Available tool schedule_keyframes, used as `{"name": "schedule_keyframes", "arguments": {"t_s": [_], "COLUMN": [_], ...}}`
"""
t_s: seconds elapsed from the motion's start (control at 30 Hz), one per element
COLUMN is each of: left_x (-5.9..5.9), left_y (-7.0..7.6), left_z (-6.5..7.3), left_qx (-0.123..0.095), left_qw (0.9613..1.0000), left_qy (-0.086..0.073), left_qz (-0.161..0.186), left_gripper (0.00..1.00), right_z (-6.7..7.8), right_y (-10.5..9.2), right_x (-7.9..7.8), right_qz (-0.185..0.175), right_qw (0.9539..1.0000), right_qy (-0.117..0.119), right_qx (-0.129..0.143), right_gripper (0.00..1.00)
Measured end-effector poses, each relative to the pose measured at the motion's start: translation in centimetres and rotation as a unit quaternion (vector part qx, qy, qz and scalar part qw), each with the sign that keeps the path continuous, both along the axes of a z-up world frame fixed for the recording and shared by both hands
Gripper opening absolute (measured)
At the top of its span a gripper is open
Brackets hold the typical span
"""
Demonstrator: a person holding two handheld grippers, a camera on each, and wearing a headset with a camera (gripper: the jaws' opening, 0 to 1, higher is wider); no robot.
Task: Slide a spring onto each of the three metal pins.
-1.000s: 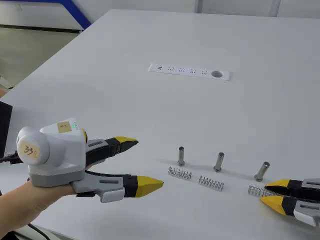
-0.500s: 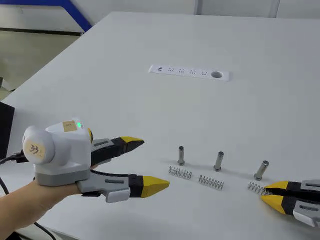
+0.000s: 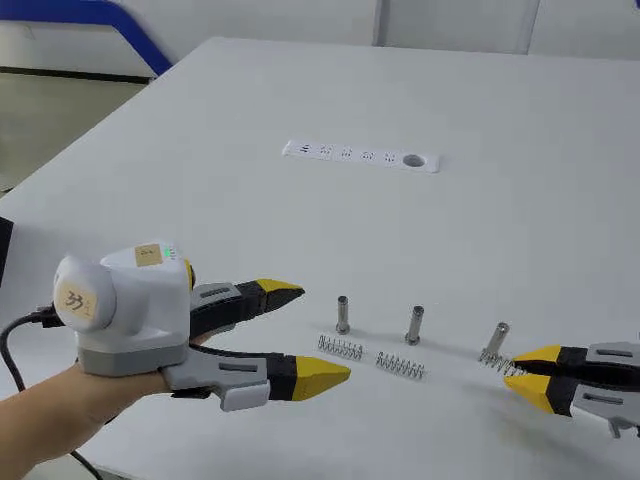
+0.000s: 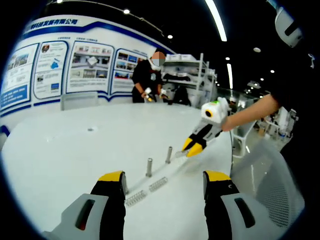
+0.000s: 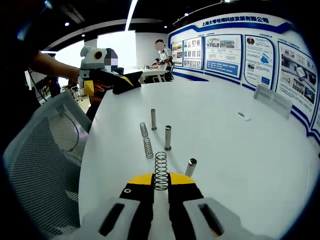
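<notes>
Low over table point(image 3: 300, 100), right claw point(image 3: 512, 372) lies level, pinching spring point(image 5: 160, 169).

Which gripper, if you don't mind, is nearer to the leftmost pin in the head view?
Left. The left gripper hovers open just beside that pin, while the right gripper is at the row's far end, shut on a spring.

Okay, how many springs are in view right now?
3. One spring lies before the left pin, another spring before the middle pin, and the third spring is clamped in the right gripper beside the right pin. None seems hidden.
</notes>
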State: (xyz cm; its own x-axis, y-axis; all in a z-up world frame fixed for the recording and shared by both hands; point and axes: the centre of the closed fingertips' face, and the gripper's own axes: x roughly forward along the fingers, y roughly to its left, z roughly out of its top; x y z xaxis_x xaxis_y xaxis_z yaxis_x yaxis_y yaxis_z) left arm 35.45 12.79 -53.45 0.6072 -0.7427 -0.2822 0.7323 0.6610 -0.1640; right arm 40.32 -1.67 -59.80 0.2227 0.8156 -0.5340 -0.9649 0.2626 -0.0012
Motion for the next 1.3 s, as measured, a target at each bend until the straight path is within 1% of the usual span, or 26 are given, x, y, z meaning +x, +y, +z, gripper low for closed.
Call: {"name": "schedule_keyframes", "arguments": {"t_s": [0.03, 0.07, 0.1, 0.13, 0.17, 0.23, 0.3, 0.33, 0.37, 0.4, 0.43, 0.5, 0.57, 0.63, 0.67, 0.7, 0.77, 0.83, 0.9, 0.97, 1.03, 1.13, 1.17, 1.2, 1.3], "left_x": [0.1, 0.2, 0.3, 0.4, 0.5, 0.5, 0.5, 0.4, 0.4, 0.4, 0.3, 0.2, -0.1, -0.2, -0.3, -0.4, -0.7, -1.1, -1.5, -1.7, -1.9, -2.0, -2.1, -2.3, -2.6], "left_y": [-0.5, -1.0, -1.1, -1.5, -2.0, -2.9, -3.7, -4.2, -4.5, -4.9, -5.2, -5.8, -6.6, -7.0, -7.2, -7.3, -7.5, -7.7, -7.8, -7.8, -7.9, -8.0, -8.1, -8.2, -8.2], "left_z": [0.4, 0.8, 0.9, 1.2, 1.5, 2.0, 2.5, 2.9, 3.0, 3.0, 2.9, 3.0, 3.1, 3.2, 3.2, 3.2, 3.1, 2.7, 2.3, 2.1, 2.2, 2.3, 2.3, 2.2, 1.9], "left_qx": [-0.005, -0.015, -0.017, -0.018, -0.018, -0.021, -0.029, -0.033, -0.031, -0.024, -0.02, -0.017, -0.015, -0.015, -0.015, -0.015, -0.014, -0.009, -0.002, 0.0, -0.003, -0.006, -0.007, -0.007, 0.001], "left_qw": [0.9999, 0.9998, 0.9997, 0.9997, 0.9995, 0.999, 0.9983, 0.9977, 0.9974, 0.997, 0.9966, 0.9958, 0.9948, 0.9941, 0.9938, 0.9934, 0.9926, 0.9918, 0.9909, 0.9904, 0.99, 0.9896, 0.9894, 0.989, 0.9878], "left_qy": [-0.006, -0.008, -0.009, -0.013, -0.019, -0.025, -0.028, -0.032, -0.033, -0.034, -0.036, -0.037, -0.038, -0.041, -0.042, -0.042, -0.043, -0.04, -0.037, -0.037, -0.035, -0.036, -0.035, -0.03, -0.029], "left_qz": [-0.007, -0.011, -0.012, -0.015, -0.02, -0.03, -0.041, -0.051, -0.056, -0.065, -0.072, -0.082, -0.094, -0.099, -0.102, -0.105, -0.113, -0.121, -0.129, -0.134, -0.137, -0.139, -0.141, -0.145, -0.153], "left_gripper": [0.63, 0.63, 0.63, 0.62, 0.62, 0.6, 0.58, 0.57, 0.56, 0.56, 0.55, 0.54, 0.53, 0.52, 0.5, 0.49, 0.45, 0.43, 0.41, 0.38, 0.33, 0.27, 0.25, 0.24, 0.2], "right_z": [0.9, 1.4, 1.6, 2.3, 3.0, 3.9, 4.8, 5.3, 5.5, 5.9, 6.2, 6.9, 7.7, 7.8, 7.8, 7.8, 7.9, 7.9, 7.9, 7.8, 7.8, 7.7, 7.7, 7.7, 7.8], "right_y": [0.4, 0.6, 0.7, 1.2, 1.6, 2.1, 2.6, 2.8, 3.0, 3.3, 3.5, 3.9, 4.6, 4.9, 5.1, 5.2, 5.5, 5.8, 6.0, 6.1, 6.3, 6.4, 6.4, 6.5, 6.6], "right_x": [-0.3, -0.3, -0.5, -0.9, -1.3, -1.9, -2.4, -2.6, -2.8, -3.3, -3.5, -4.1, -5.0, -5.7, -6.1, -6.3, -6.8, -7.3, -7.7, -7.8, -8.1, -8.1, -8.1, -8.1, -8.1], "right_qz": [0.007, 0.013, 0.015, 0.022, 0.033, 0.044, 0.047, 0.054, 0.058, 0.07, 0.073, 0.08, 0.095, 0.106, 0.117, 0.12, 0.127, 0.137, 0.147, 0.152, 0.159, 0.169, 0.168, 0.17, 0.172], "right_qw": [1.0, 0.9999, 0.9998, 0.9997, 0.9993, 0.9988, 0.9985, 0.998, 0.9978, 0.997, 0.9967, 0.996, 0.9944, 0.9934, 0.9922, 0.9918, 0.991, 0.9897, 0.9884, 0.9877, 0.9866, 0.9849, 0.985, 0.9848, 0.9843], "right_qy": [-0.003, -0.005, -0.004, -0.005, -0.011, -0.013, -0.011, -0.013, -0.015, -0.02, -0.022, -0.021, -0.022, -0.023, -0.029, -0.03, -0.028, -0.023, -0.026, -0.025, -0.024, -0.035, -0.034, -0.033, -0.034], "right_qx": [0.006, 0.009, 0.01, 0.012, 0.013, 0.015, 0.026, 0.03, 0.031, 0.028, 0.028, 0.035, 0.041, 0.038, 0.033, 0.03, 0.033, 0.035, 0.03, 0.027, 0.026, 0.016, 0.015, 0.015, 0.015], "right_gripper": [0.11, 0.11, 0.11, 0.11, 0.11, 0.11, 0.11, 0.11, 0.11, 0.11, 0.11, 0.11, 0.11, 0.11, 0.11, 0.11, 0.11, 0.11, 0.11, 0.11, 0.11, 0.11, 0.11, 0.11, 0.11]}}
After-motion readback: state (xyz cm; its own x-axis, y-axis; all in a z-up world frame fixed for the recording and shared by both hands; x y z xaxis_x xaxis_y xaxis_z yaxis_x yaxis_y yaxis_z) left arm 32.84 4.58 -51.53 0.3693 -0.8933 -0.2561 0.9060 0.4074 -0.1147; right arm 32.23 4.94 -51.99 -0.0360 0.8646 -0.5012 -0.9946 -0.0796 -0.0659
